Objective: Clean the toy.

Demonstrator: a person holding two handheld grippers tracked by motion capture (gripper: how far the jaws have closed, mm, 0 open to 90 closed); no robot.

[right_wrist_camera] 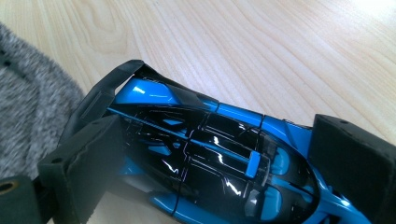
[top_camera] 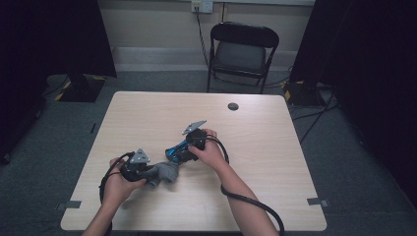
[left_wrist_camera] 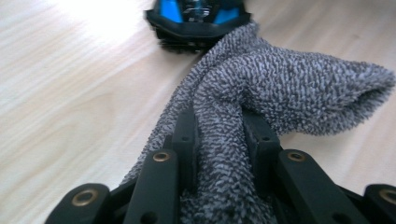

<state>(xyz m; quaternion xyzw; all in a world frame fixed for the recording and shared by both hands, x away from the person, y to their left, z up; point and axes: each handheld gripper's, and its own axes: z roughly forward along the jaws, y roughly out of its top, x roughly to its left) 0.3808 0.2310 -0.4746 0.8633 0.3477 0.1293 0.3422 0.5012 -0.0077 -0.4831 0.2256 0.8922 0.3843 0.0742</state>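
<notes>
A grey terry cloth point(top_camera: 167, 172) lies bunched on the wooden table point(top_camera: 196, 113), left of centre near the front. My left gripper point(top_camera: 150, 173) is shut on it. In the left gripper view a fold of the cloth point(left_wrist_camera: 289, 84) is pinched between the two black fingers point(left_wrist_camera: 184, 135) and flops out to the right. A blue and black toy car point(top_camera: 176, 152) rests on the table just beyond the cloth. My right gripper point(top_camera: 184, 150) is shut on it, with one pad point(right_wrist_camera: 88, 163) on each flank of the car point(right_wrist_camera: 210, 154). The car's rear wing touches the cloth point(right_wrist_camera: 28, 93).
A dark round grommet point(top_camera: 233, 106) sits in the tabletop at the far centre. A black folding chair point(top_camera: 241, 49) stands behind the table. Cables run across the floor at the right. Both gripper cables point(top_camera: 246, 199) trail off the table's near edge.
</notes>
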